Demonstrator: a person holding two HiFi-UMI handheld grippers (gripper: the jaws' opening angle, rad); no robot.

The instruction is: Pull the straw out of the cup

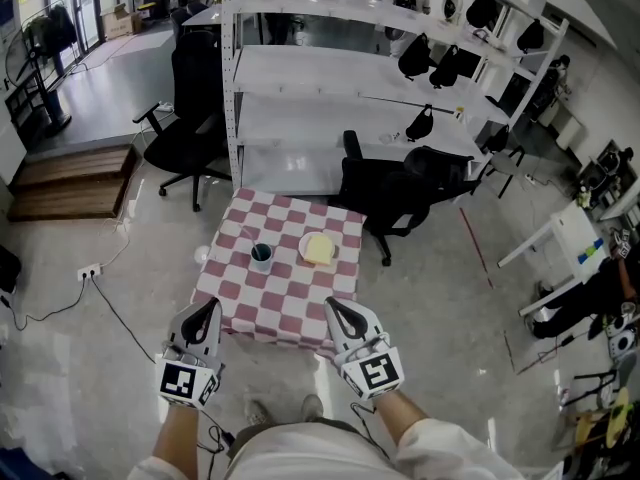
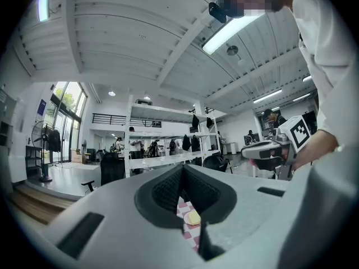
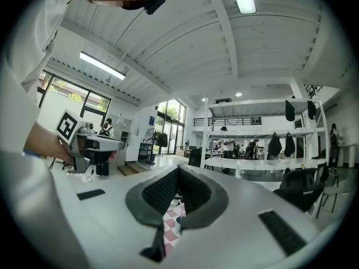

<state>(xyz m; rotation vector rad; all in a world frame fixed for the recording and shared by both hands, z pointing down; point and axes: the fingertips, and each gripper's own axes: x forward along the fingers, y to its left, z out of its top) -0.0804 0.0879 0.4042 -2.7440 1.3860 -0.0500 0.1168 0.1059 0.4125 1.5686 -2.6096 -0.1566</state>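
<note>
two grippers up, both held level at the near edge of the bench (image 1: 272, 306), neither touching anything on it.

far left on the floor: wooden steps (image 1: 68, 180), then a white power strip (image 1: 89, 271) with its cable trailing off.

left gripper (image 1: 209, 306): fingers (image 2: 166, 193) pressed together, nothing between them. it sits just off the bench's near left corner. through the notch its own view shows checked cloth and the yellow block only.

bench is small and covered in a red and white checked cloth. the dark cup (image 1: 261, 256) stands upright left of centre, well apart from both grippers. the straw (image 3: 182, 210) is in the cup: too small to make out from the head view, but the right gripper view shows a thin pale line rising from it. just right of the cup, not touching, is a white plate (image 1: 304, 252) with a yellow block (image 1: 320, 249) on it; can't tell what the block is.

right gripper (image 1: 336, 309): fingers (image 3: 161, 191) also pressed together, empty. it sits at the near right edge, its notch lined up on the cup.

behind the bench: black office chair (image 1: 398, 192), and white shelving (image 1: 340, 73) with dark bags hanging at the right.
</note>
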